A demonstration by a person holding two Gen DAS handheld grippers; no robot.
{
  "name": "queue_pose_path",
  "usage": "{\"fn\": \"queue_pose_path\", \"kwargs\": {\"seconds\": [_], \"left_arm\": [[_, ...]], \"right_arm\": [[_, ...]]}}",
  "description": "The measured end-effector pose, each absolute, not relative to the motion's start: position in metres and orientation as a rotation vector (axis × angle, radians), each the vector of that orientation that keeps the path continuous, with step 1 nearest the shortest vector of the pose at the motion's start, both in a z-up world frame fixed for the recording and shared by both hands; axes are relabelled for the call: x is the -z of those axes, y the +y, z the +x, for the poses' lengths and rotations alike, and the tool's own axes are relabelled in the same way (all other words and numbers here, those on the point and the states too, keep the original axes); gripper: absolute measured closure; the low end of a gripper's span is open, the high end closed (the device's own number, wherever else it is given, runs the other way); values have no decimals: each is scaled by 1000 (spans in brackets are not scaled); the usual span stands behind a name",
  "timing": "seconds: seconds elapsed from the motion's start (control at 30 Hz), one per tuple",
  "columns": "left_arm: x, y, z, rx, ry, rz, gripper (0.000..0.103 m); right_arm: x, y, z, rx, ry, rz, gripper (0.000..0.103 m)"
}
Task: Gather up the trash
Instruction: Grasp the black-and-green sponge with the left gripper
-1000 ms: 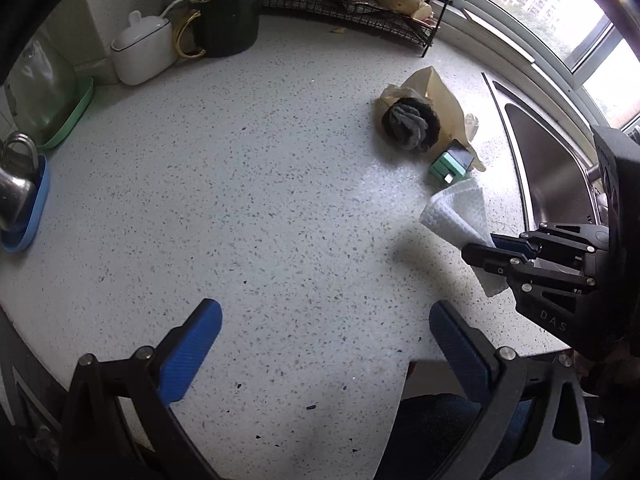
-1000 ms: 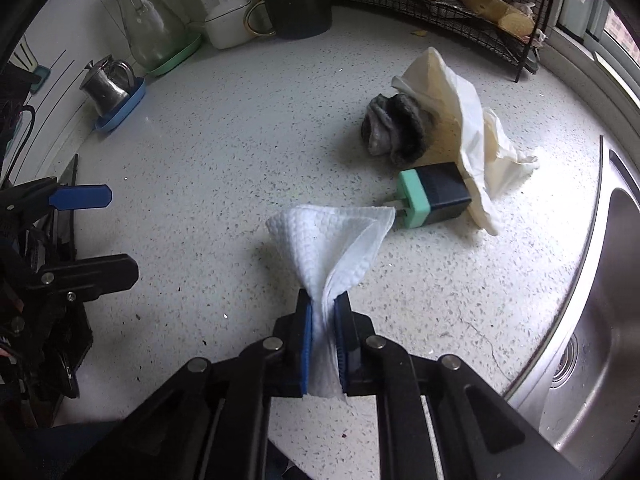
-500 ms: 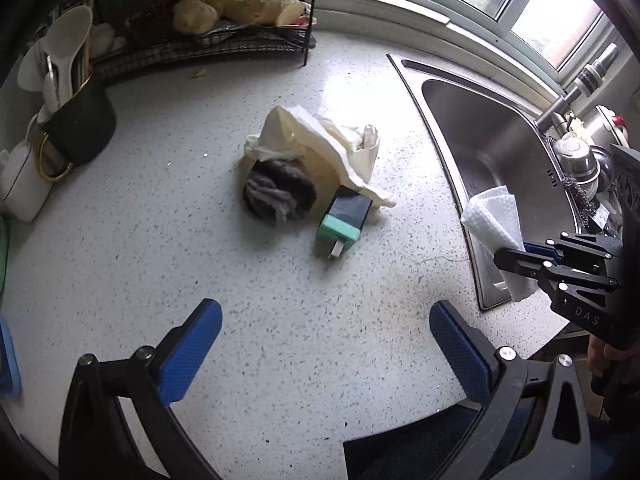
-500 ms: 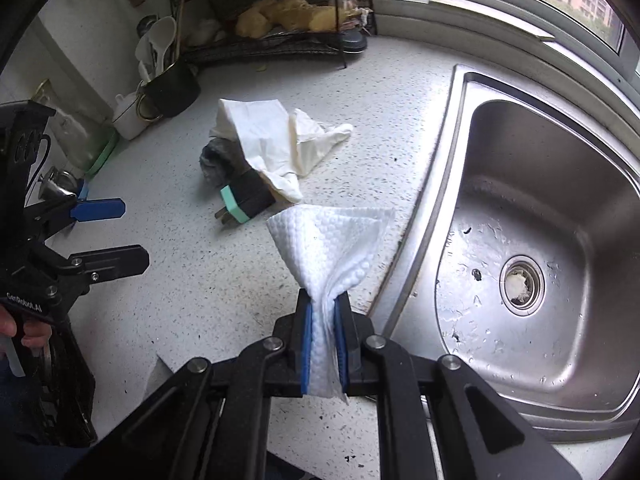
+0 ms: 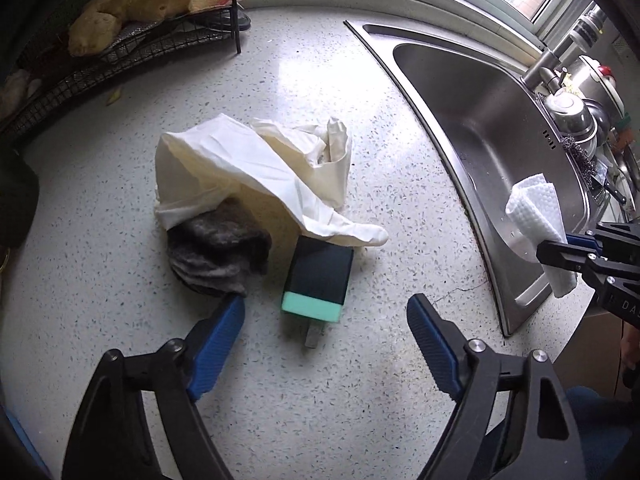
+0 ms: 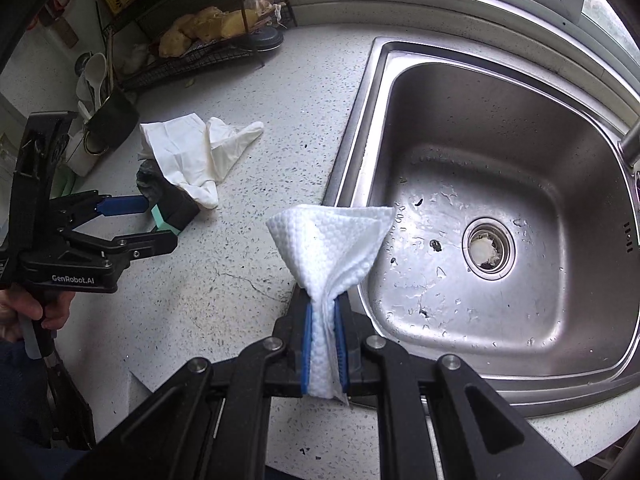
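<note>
My right gripper (image 6: 323, 332) is shut on a white paper towel (image 6: 332, 240) and holds it above the counter edge beside the sink; towel and gripper also show in the left wrist view (image 5: 536, 216). My left gripper (image 5: 326, 320) is open, its blue fingertips (image 5: 218, 332) on either side of a black charger with a green end (image 5: 318, 280). Behind the charger lie a grey rag (image 5: 218, 250) and a white disposable glove (image 5: 256, 172). The left gripper (image 6: 136, 220) also shows at the charger (image 6: 174, 212) in the right wrist view.
A steel sink (image 6: 500, 128) with a drain (image 6: 488, 248) is to the right. A wire rack with ginger (image 5: 140, 4) stands at the back. A dark utensil cup (image 6: 110, 118) stands at the back left. The counter (image 5: 300, 400) is speckled white.
My left gripper has swung right and come down close to the charger, and its jaws have narrowed. My right gripper has carried the paper towel right, to the sink's edge.
</note>
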State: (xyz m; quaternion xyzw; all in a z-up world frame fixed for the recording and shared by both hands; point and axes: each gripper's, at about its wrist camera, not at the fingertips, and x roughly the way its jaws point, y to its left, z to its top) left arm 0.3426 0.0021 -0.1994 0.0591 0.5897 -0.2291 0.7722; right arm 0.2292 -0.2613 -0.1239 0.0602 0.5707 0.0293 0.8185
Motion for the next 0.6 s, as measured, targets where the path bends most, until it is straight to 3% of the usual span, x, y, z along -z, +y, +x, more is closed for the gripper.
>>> {"fn": "queue_pose_path", "kwargs": {"seconds": [0.13, 0.33, 0.4, 0.43, 0.6], "left_arm": [[207, -6, 351, 499, 1290, 173, 42], [208, -14, 349, 498, 1265, 200, 51], [207, -14, 348, 497, 1260, 211, 60], [207, -14, 348, 493, 1258, 221, 73], [204, -15, 339, 509, 1257, 211, 73]], "right_arm": [[129, -263, 233, -62, 1228, 137, 94], [130, -264, 238, -74, 1234, 146, 94], [131, -263, 238, -80, 1238, 141, 94], [131, -263, 238, -82, 1239, 138, 94], [129, -263, 239, -98, 1241, 141, 94]]}}
